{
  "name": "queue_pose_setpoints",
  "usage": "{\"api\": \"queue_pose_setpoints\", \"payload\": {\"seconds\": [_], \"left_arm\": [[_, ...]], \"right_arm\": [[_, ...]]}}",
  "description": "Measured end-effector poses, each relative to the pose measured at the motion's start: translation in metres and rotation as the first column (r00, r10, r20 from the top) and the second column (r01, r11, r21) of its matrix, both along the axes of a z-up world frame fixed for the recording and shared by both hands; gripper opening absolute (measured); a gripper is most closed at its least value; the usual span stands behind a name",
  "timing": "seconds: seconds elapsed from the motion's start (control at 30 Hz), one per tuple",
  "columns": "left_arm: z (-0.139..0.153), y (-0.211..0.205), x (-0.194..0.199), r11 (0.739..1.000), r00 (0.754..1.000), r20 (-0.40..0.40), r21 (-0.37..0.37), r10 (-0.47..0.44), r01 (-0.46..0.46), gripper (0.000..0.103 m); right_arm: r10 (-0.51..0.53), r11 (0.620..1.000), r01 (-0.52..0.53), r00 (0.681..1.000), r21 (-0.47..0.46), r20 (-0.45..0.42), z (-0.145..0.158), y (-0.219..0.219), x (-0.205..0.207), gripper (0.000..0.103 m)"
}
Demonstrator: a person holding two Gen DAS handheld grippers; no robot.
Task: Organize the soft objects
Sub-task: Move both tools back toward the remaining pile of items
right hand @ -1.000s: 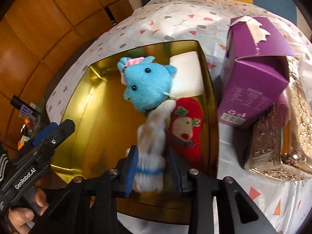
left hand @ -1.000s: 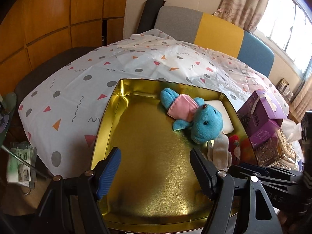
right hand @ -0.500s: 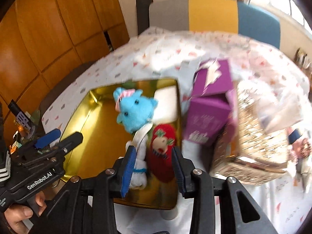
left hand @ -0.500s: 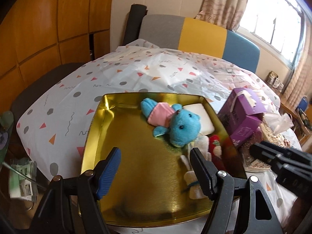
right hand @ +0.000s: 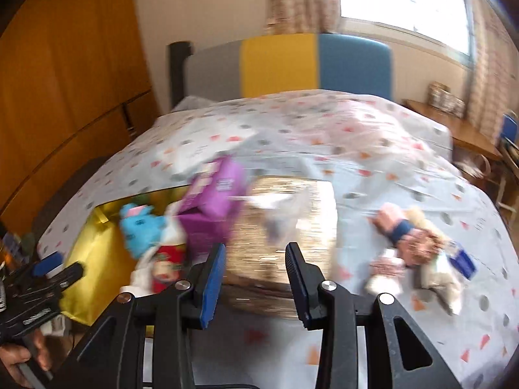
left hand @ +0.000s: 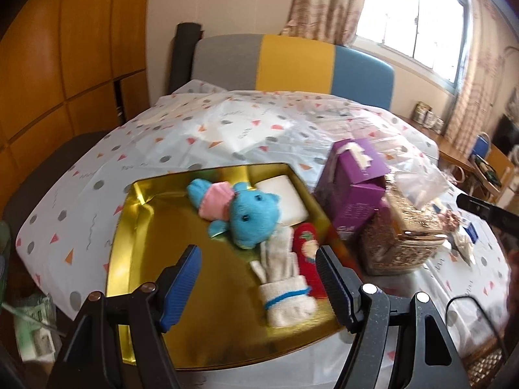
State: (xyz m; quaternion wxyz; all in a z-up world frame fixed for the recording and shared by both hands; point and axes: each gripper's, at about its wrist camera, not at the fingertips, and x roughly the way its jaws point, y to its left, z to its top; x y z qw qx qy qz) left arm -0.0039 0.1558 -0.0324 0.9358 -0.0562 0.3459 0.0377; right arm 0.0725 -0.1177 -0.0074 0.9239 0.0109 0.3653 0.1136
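A gold tray (left hand: pixel 136 246) sits on the patterned tablecloth and holds a blue plush toy (left hand: pixel 249 217), a white glove (left hand: pixel 283 278), a red sock (left hand: pixel 308 253) and a white pad (left hand: pixel 285 197). My left gripper (left hand: pixel 259 278) is open and empty above the tray's near side. My right gripper (right hand: pixel 254 278) is open and empty, raised in front of a glittery box (right hand: pixel 288 220). The tray (right hand: pixel 90 253) and blue toy (right hand: pixel 139 230) lie to its left. Several small soft items (right hand: pixel 412 253) lie on the cloth to its right.
A purple box (left hand: pixel 353 184) stands right of the tray, with the glittery box (left hand: pixel 402 236) beside it under a clear bag. A grey, yellow and blue chair back (left hand: pixel 292 61) stands behind the table. Wooden panels are on the left.
My right gripper let go of the white glove, which now lies in the tray, and pulled back and swung right. My left gripper drew back and rose.
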Motion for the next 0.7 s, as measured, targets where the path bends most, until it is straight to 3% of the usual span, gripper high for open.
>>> {"api": "queue_pose_setpoints", "payload": {"seconds": [0.17, 0.3, 0.4, 0.47, 0.53, 0.6, 0.7], "left_arm": [[0.005, -0.019, 0.001, 0.998, 0.998, 0.011, 0.014, -0.064, 0.063, 0.073], [0.008, -0.034, 0.002, 0.994, 0.994, 0.007, 0.020, -0.107, 0.107, 0.073], [0.009, -0.049, 0.004, 0.988, 0.989, 0.002, 0.038, -0.150, 0.150, 0.073], [0.012, -0.061, 0.006, 0.980, 0.981, -0.001, 0.049, -0.192, 0.191, 0.073], [0.016, -0.076, 0.008, 0.969, 0.971, 0.006, 0.068, -0.238, 0.237, 0.073], [0.020, -0.092, 0.010, 0.954, 0.957, 0.009, 0.083, -0.291, 0.289, 0.073], [0.027, -0.120, 0.016, 0.925, 0.929, 0.017, 0.102, -0.369, 0.366, 0.073]], "right_arm": [[-0.251, 0.968, 0.251, 0.968, 0.008, -0.016, -0.005, -0.087, 0.016, 0.038], [-0.487, 0.873, 0.488, 0.873, 0.022, -0.036, -0.017, -0.165, 0.031, 0.038], [-0.597, 0.800, 0.599, 0.801, 0.031, -0.054, -0.033, -0.210, 0.036, 0.038], [-0.647, 0.760, 0.649, 0.760, 0.020, -0.064, -0.048, -0.230, 0.035, 0.038], [-0.679, 0.702, 0.699, 0.715, 0.136, -0.168, -0.059, -0.257, 0.028, 0.038], [-0.709, 0.660, 0.734, 0.679, 0.157, -0.192, -0.061, -0.268, 0.022, 0.038], [-0.694, 0.623, 0.748, 0.663, 0.230, -0.278, -0.074, -0.281, 0.019, 0.038]]}}
